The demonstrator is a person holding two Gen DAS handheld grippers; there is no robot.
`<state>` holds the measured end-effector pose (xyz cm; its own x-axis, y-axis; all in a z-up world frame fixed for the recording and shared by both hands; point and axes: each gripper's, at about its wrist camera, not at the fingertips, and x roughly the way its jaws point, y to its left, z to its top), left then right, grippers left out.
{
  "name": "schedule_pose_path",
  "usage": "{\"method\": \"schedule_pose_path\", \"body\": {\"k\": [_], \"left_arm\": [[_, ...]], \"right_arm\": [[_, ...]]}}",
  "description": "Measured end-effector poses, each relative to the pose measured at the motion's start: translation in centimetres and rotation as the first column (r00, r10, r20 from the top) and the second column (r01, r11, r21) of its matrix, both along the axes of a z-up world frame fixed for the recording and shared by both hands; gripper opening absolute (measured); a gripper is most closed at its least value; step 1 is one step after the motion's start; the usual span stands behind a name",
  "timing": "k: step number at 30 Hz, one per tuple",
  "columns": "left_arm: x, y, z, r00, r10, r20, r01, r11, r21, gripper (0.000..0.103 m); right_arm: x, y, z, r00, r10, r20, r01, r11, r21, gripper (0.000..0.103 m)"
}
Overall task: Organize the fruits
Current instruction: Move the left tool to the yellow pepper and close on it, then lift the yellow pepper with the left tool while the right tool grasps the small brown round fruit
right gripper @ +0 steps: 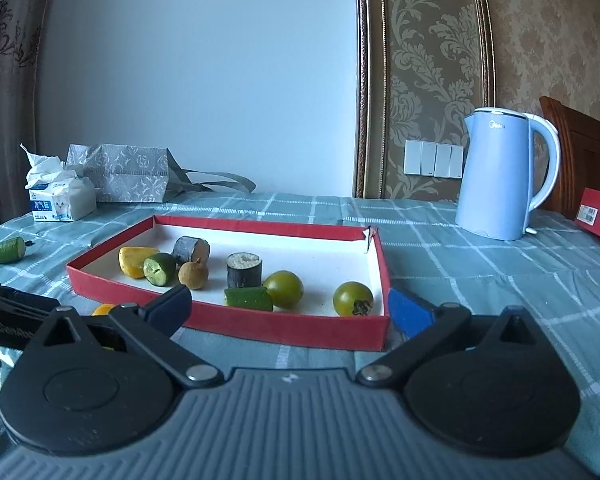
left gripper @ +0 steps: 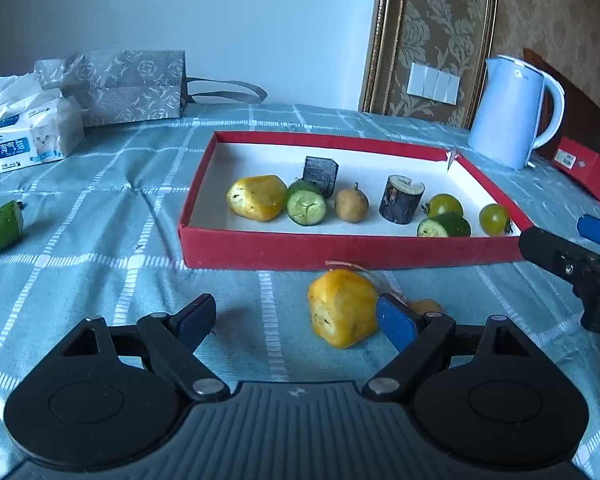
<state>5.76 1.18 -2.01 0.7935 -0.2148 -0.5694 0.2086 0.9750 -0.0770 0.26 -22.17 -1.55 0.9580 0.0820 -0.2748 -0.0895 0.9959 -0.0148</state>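
Observation:
A red tray (left gripper: 340, 250) with a white floor holds several pieces: a yellow chunk (left gripper: 257, 197), cucumber cuts, a brown longan (left gripper: 351, 205), two dark cylinders and two green tomatoes (right gripper: 353, 298). In front of the tray, a second yellow chunk (left gripper: 342, 307) lies on the cloth between the fingers of my left gripper (left gripper: 296, 322). The gripper is open and the chunk sits close to its right blue pad. A small brown fruit (left gripper: 426, 305) is half hidden behind that finger. My right gripper (right gripper: 290, 311) stands open and empty at the tray's near right corner. A green cucumber end (left gripper: 0, 228) lies far left.
A pale blue kettle (right gripper: 500, 176) stands at the back right, with a red box (right gripper: 598, 216) beside it. A tissue pack (right gripper: 62, 196) and a grey patterned bag (right gripper: 120, 174) sit at the back left. A checked teal cloth (right gripper: 480, 272) covers the table.

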Motion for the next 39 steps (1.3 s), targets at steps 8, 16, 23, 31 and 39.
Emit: {"method": "schedule_pose_path", "body": {"k": [8, 16, 23, 31, 39], "left_arm": [[0.6, -1.0, -0.2, 1.000, 0.009, 0.002, -0.009, 0.999, 0.033, 0.089], [0.7, -1.9, -0.4, 1.000, -0.020, 0.005, 0.020, 0.997, 0.076, 0.081], [-0.1, -2.6, -0.4, 0.996, -0.089, 0.025, 0.086, 0.991, 0.104, 0.056], [-0.5, -2.8, -0.4, 0.992, -0.124, 0.038, 0.120, 0.988, 0.094, 0.040], [-0.9, -1.3, 0.5, 0.993, -0.062, 0.099, 0.055, 0.996, 0.069, 0.030]], "right_arm": [[0.1, 0.0, 0.0, 1.000, -0.001, -0.009, 0.001, 1.000, 0.000, 0.103], [0.4, 0.1, -0.2, 1.000, -0.005, -0.031, 0.005, 1.000, -0.007, 0.103], [0.5, 0.0, -0.3, 0.999, -0.004, -0.046, 0.004, 1.000, -0.008, 0.103], [0.6, 0.0, -0.4, 0.999, -0.003, -0.044, 0.003, 1.000, -0.001, 0.103], [0.8, -0.2, -0.6, 0.997, 0.042, -0.068, -0.040, 0.999, 0.030, 0.103]]}}
